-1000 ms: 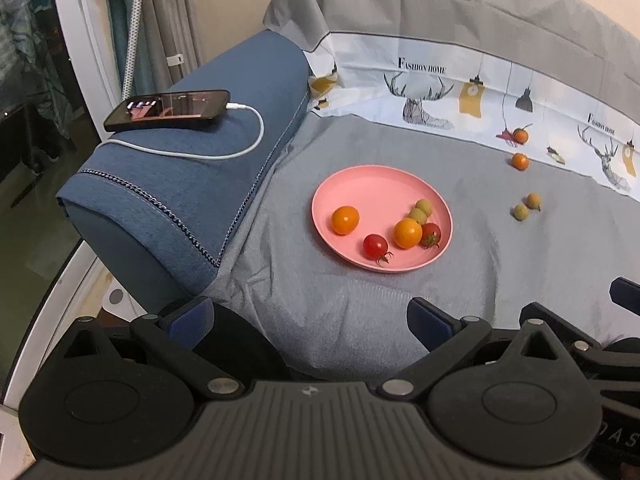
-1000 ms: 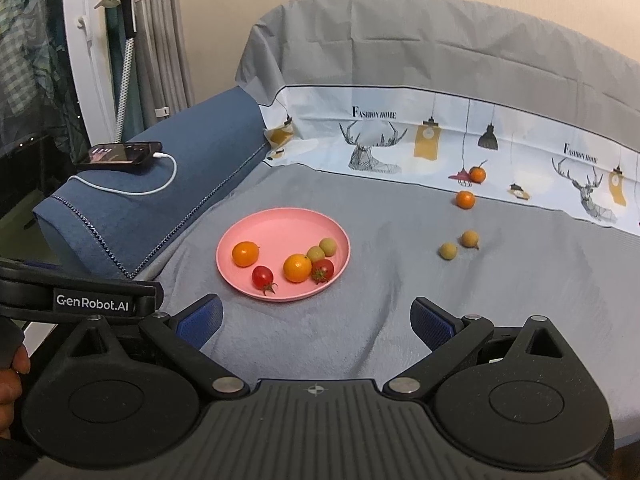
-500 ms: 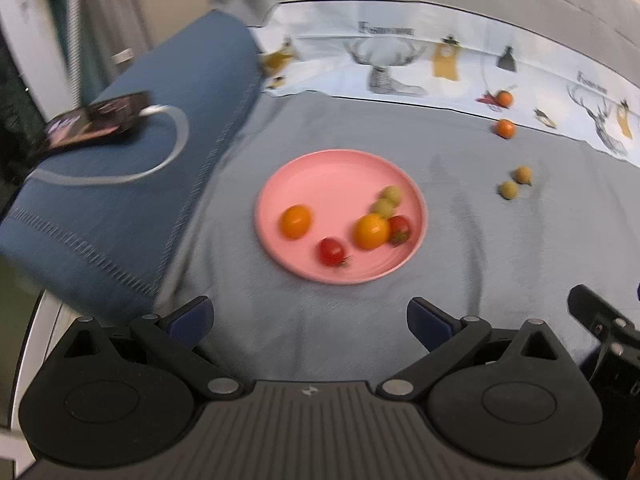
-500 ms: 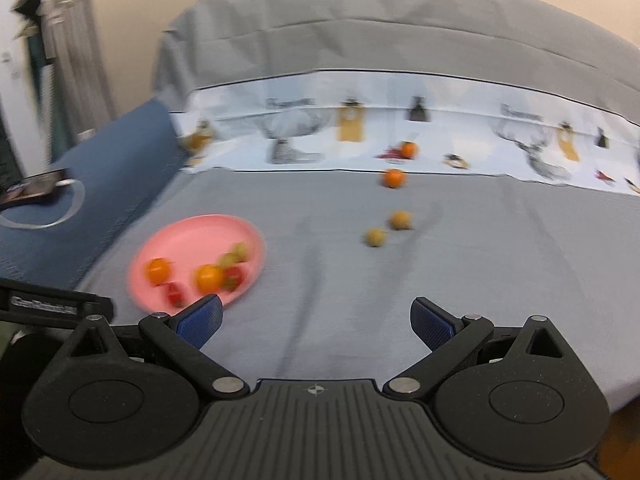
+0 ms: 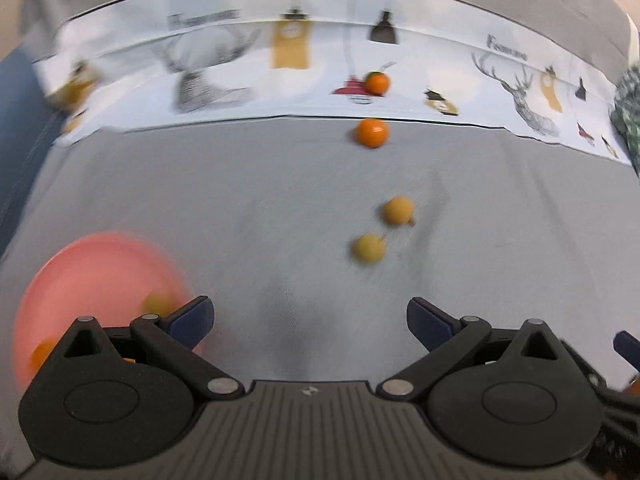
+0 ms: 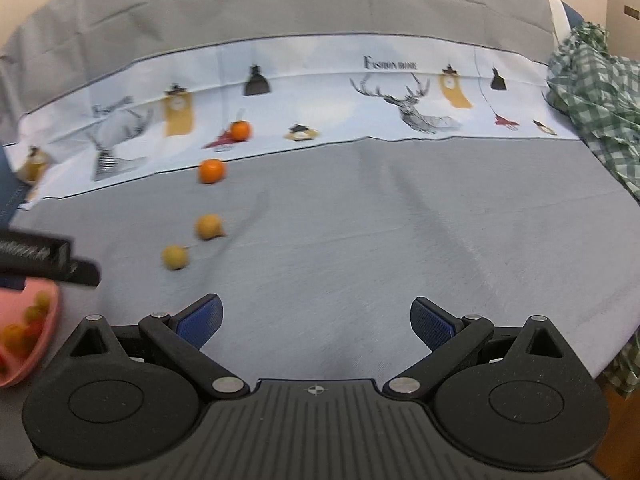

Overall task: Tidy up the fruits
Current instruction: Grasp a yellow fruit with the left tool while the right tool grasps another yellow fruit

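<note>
- We see the left gripper [image 5: 310, 318] and the right gripper [image 6: 316, 318] with fingers wide and empty, above the grey bed sheet [image 6: 400, 240].
- The pink plate [image 5: 92, 264] with fruits is blurred at near left.
- Two yellowish fruits [image 5: 369, 249] and two orange fruits [image 5: 372, 132] lie further on the sheet, apart from the plate.

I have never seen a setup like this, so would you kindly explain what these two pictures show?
No robot here: a person holds a two-finger gripper in each hand, each carrying a fisheye camera looking along its fingers. One picture comes from the left gripper, the other from the right gripper; both are open and empty. Below lies a grey bedsheet with four loose fruits: two orange ones and two yellowish ones. A pink plate at the left holds more fruit, blurred by motion.
</note>
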A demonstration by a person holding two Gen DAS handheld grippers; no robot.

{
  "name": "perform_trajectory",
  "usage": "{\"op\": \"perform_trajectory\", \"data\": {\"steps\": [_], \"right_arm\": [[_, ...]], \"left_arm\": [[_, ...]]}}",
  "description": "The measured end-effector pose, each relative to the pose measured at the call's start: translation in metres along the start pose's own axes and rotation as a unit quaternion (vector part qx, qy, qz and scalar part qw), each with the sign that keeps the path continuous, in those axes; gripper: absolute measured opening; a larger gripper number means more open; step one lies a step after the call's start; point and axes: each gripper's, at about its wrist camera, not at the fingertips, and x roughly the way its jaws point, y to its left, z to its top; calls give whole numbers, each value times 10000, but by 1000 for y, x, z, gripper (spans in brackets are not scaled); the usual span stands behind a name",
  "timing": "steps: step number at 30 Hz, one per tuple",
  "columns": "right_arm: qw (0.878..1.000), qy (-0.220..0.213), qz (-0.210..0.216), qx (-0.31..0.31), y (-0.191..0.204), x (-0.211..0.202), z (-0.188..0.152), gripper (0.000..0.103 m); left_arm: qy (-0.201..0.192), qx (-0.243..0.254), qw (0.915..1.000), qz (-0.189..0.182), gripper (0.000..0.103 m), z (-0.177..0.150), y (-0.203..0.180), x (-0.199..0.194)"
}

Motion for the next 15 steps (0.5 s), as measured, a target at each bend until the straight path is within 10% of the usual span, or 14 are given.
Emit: {"op": "perform_trajectory", "data": {"steps": [8, 13, 15], "right_arm": [[9987, 254, 80, 426, -11, 59, 15, 100], [9995, 138, 76, 288, 1, 87, 24, 100], [9997, -2, 187, 166, 10, 98, 29, 100]], "left_arm": [[266, 508, 9982, -159, 95, 30, -36, 83], [282, 395, 9986, -225, 36, 33, -29, 98], [239, 351, 9987, -274, 30, 35, -22, 97]]}}
